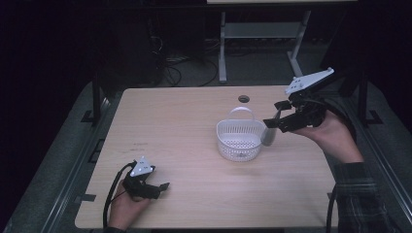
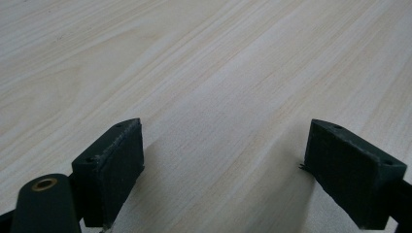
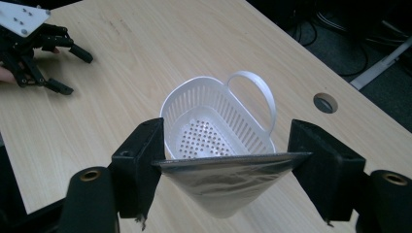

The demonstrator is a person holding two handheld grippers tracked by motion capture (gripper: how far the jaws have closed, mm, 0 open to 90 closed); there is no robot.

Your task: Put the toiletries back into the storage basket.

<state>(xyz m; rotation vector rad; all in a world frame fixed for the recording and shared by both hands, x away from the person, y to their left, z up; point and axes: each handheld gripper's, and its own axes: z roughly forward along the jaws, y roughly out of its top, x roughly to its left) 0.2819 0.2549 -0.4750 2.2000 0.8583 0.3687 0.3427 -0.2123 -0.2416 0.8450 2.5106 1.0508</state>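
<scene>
A white perforated plastic basket [image 1: 237, 151] with an arched handle [image 1: 241, 110] stands right of the table's centre. My right gripper [image 1: 273, 115] hovers just beyond the basket's right rim, shut on the top edge of a silvery foil pouch [image 1: 268, 136]. In the right gripper view the pouch [image 3: 223, 182] hangs between the jaws of my right gripper [image 3: 226, 155], in front of the basket [image 3: 233, 109], which has nothing in it. My left gripper [image 1: 158, 178] rests open on the table [image 1: 184, 121] near the front left corner. It holds nothing, and bare wood lies under my left gripper [image 2: 223, 150].
A round cable hole [image 1: 243, 99] sits in the table behind the basket. Desk legs and cables [image 1: 221, 53] stand on the dark floor beyond the far edge. The right gripper view also takes in the left gripper [image 3: 77, 73] across the table.
</scene>
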